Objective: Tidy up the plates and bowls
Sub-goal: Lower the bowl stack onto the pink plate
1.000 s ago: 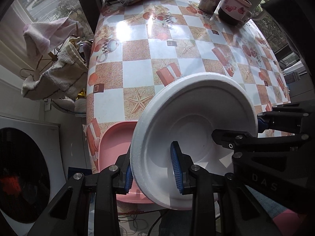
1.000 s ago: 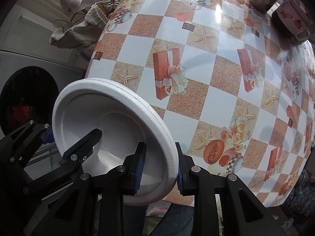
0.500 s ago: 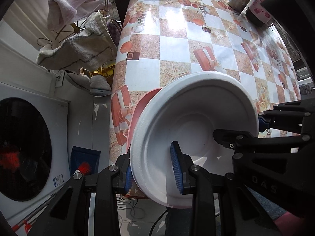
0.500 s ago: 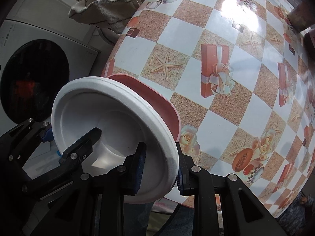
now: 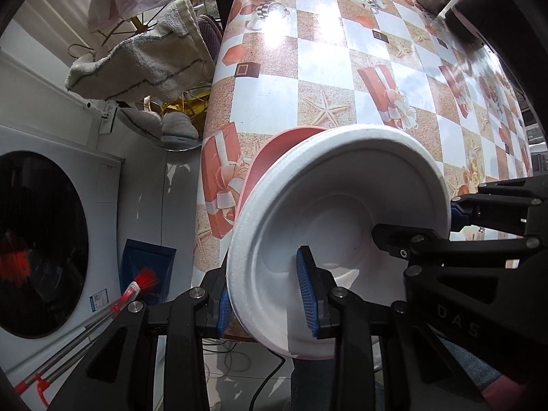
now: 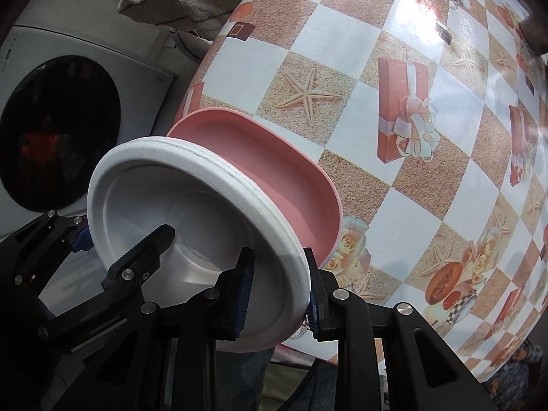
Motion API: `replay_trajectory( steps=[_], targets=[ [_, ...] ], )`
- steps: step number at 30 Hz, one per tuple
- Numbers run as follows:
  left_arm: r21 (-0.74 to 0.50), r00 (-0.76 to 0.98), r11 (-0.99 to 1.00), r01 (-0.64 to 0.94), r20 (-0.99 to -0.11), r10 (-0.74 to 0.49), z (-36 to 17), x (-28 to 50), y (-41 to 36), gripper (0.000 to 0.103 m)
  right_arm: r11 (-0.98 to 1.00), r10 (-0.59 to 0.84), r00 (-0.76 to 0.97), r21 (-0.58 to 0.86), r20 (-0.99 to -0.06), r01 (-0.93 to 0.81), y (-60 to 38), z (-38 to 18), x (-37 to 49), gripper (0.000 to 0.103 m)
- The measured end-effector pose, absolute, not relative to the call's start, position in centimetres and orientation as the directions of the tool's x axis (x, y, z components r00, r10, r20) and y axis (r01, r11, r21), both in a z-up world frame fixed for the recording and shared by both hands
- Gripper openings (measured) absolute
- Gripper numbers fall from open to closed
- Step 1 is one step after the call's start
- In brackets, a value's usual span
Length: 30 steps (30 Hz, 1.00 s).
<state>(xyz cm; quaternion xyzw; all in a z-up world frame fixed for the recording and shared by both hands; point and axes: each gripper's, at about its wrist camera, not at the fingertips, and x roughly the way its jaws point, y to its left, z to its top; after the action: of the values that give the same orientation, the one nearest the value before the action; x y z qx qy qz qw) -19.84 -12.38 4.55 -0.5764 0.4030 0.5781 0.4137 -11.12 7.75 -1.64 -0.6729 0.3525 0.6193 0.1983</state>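
Compared to a second ago the white plate (image 5: 342, 205) has swung over toward the table's (image 5: 318, 51) corner, so the pink tray (image 6: 274, 171) now sits right behind its rim, and way more of the washing machine (image 5: 41, 246) side shows up. The plate is white, foam-looking, round with a thick rolled rim and a shallow well, tilted steeply on edge with the hollow side facing the cameras. Being round, it's got no real long axis. Left gripper (image 5: 265, 303) is pinched down on the rim at the plate's lower left edge, one blue pad inside and one outside. Right gripper (image 6: 279, 294) is clamped the same way on the opposite rim. The plate hangs over the pink tray; can't tell if they touch.
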Motion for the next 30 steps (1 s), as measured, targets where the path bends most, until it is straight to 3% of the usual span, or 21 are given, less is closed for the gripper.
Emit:
replay_trajectory(
  steps=[25, 29, 30],
  targets=[
    [0.021, -0.019, -0.3, -0.954, -1.0, -0.009, 3.0, -19.7, -11.6, 0.036, -0.666, -0.225, 0.007, 0.149, -0.974, -0.731, 7.6, -2.7, -11.9, 0.03],
    [0.021, -0.02, -0.292, -0.956, -1.0, -0.008, 2.9, -19.6, -11.6, 0.041, -0.66, -0.222, -0.006, 0.155, -0.975, -0.735, 7.9, -2.4, -11.6, 0.03],
    [0.01, -0.011, -0.291, -0.957, -1.0, -0.001, 2.9, -19.6, -11.6, 0.048, -0.656, -0.229, -0.018, 0.168, -0.973, -0.736, 8.0, -2.2, -11.5, 0.03]
  ],
)
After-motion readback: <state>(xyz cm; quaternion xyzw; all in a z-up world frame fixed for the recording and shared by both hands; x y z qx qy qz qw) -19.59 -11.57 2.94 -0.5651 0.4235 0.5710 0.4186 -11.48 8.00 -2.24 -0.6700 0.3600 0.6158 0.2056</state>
